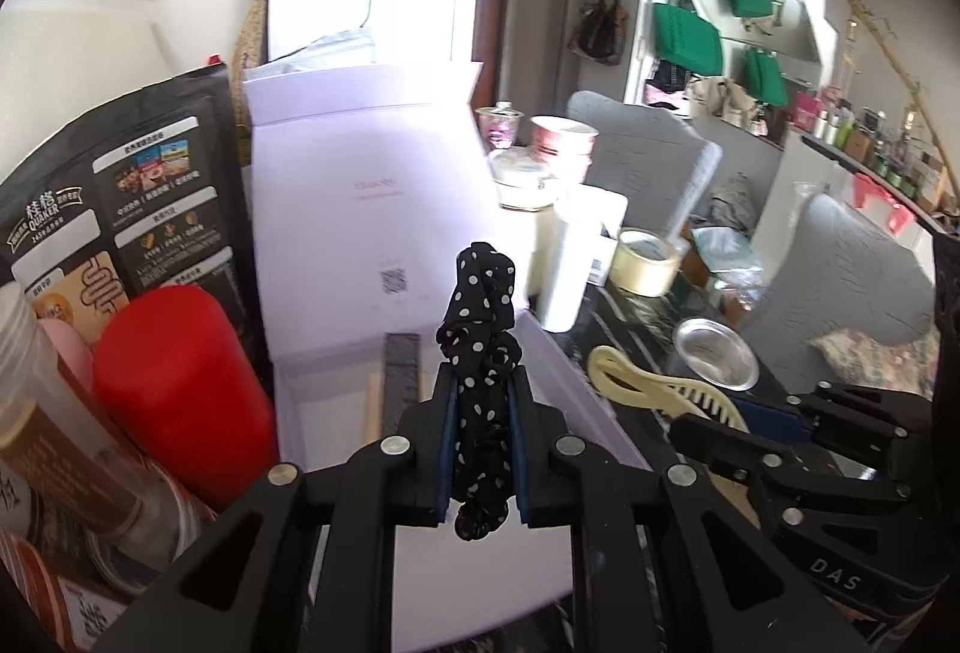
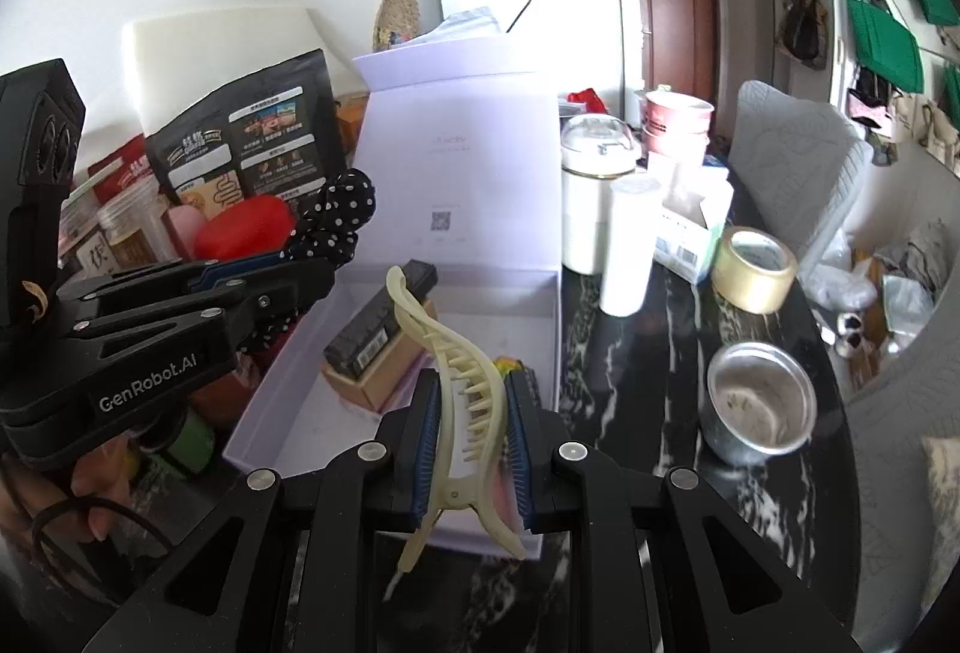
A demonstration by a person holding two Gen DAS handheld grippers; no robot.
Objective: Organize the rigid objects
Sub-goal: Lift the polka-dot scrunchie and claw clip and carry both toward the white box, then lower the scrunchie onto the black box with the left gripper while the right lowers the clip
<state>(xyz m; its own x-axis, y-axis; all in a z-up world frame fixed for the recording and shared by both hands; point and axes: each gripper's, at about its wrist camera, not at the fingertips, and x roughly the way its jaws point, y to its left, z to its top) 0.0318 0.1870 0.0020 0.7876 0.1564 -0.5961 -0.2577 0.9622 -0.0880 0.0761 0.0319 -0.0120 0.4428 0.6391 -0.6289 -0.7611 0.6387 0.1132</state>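
My left gripper (image 1: pixel 480 389) is shut on a black scrunchie with white dots (image 1: pixel 483 317), held over the open pale lilac box (image 1: pixel 336 383). In the right wrist view the left gripper (image 2: pixel 300 269) reaches in from the left with the scrunchie (image 2: pixel 336 218) in it. My right gripper (image 2: pixel 471 395) is shut on a cream hair claw clip (image 2: pixel 456 371), above the box's near right corner (image 2: pixel 492 527). The clip (image 1: pixel 630 383) shows in the left wrist view beside the right gripper (image 1: pixel 696 428). Inside the box lies a dark flat case on a tan box (image 2: pixel 375 347).
The box's raised lid (image 2: pixel 456 155) stands behind it. A red can (image 1: pixel 180 389) and a black Quaker bag (image 1: pixel 114 209) crowd the left. On the dark marble table (image 2: pixel 660 413) stand a metal cup (image 2: pixel 759 407), a tape roll (image 2: pixel 753 269), a white tumbler (image 2: pixel 627 245) and a white jar (image 2: pixel 591 197).
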